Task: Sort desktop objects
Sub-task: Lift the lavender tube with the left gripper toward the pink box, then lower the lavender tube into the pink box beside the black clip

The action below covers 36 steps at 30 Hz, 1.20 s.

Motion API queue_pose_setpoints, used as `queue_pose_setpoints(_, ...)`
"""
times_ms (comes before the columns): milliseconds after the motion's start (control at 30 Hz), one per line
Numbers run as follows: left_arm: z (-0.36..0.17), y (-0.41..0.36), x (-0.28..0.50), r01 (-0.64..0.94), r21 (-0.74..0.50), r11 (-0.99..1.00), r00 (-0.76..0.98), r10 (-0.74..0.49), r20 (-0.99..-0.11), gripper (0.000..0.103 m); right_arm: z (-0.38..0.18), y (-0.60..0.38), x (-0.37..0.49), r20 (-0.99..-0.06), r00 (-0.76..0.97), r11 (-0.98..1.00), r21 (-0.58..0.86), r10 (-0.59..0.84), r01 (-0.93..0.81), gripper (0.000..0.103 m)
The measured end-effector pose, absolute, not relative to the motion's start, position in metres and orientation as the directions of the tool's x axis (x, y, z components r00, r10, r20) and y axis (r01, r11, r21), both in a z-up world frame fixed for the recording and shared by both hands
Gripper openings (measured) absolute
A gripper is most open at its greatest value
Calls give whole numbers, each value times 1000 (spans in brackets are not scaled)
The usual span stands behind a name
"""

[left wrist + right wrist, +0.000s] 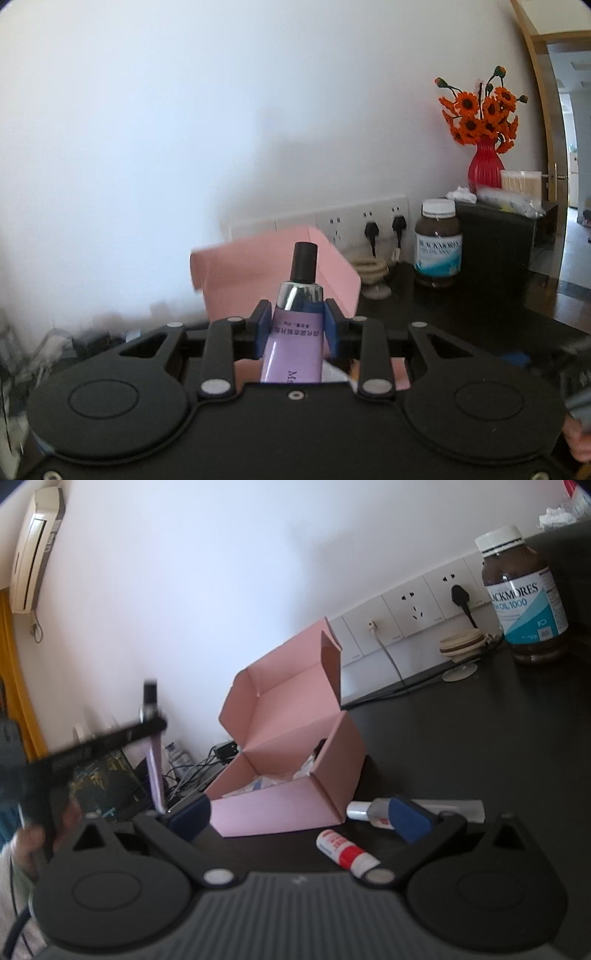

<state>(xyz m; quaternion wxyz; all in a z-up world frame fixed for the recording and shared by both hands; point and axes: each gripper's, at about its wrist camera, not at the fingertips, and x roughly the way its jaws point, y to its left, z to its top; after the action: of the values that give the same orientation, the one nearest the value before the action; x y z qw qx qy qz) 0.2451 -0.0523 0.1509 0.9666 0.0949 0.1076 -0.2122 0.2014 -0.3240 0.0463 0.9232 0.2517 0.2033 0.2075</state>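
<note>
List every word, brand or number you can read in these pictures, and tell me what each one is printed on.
"BLACKMORES": label of the brown supplement bottle, first letter cut off in the right wrist view.
"OIL 1000": same label, the word before it partly hidden.
"Ms": lower part of the purple tube held in the left gripper; the rest is hidden.
Chinese characters on the purple tube: too small to read.
Red and white tube: print blurred.
Silver tube: print unreadable.

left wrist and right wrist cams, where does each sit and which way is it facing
Left wrist: on the left gripper, facing the wall; blue fingers clamp a purple tube before the pink box.
Right wrist: on the open right gripper, facing the desk; two small tubes ahead.
Shared: pink box, Blackmores bottle, wall sockets.
</note>
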Motion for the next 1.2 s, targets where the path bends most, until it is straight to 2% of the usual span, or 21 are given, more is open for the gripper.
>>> queue_pose_setpoints(400, 125, -89, 297, 429, 201, 880, 877, -353, -327, 31, 47, -323, 201, -268, 830, 786, 548, 489, -287, 102)
queue_pose_setpoints(733, 102, -97, 304, 441, 248, 862, 863, -332, -380, 31, 48, -322, 199, -260, 830, 786, 542, 494, -297, 102)
queue_pose_setpoints(1200, 80, -102, 313, 481, 264, 836, 810, -308, -499, 31, 48, -323, 199, -261, 829, 784, 546, 495, -297, 102)
